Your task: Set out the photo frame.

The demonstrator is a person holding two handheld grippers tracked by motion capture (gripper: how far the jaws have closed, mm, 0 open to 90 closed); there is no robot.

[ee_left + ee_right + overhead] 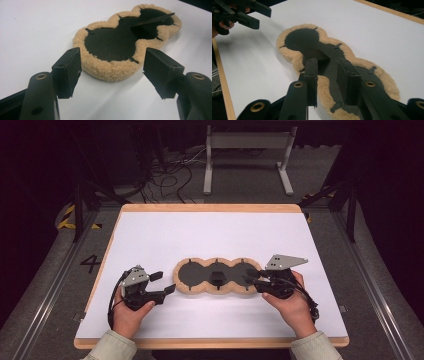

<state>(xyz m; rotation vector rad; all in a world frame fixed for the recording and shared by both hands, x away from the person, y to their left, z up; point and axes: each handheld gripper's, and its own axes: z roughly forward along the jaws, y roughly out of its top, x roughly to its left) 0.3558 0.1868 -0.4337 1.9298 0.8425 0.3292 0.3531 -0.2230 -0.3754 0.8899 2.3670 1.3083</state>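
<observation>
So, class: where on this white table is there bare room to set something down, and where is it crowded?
Free: the far half of the white table, beyond the fleece pad, and the near strip between both hands. Crowded: the pad's ends, by the left gripper and right gripper.

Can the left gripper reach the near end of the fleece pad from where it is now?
Probably yes. The left gripper has open jaws aimed at the near lobe of the fleece pad, with bare white table between them; the right gripper is at the opposite end.

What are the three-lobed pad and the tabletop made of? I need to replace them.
Pad: the tan rim looks like fleece or sheepskin, curly and matte; the black middle looks like flat felt or foam, hard to tell which. Tabletop: smooth matte white sheet, with a light wood edge.
</observation>
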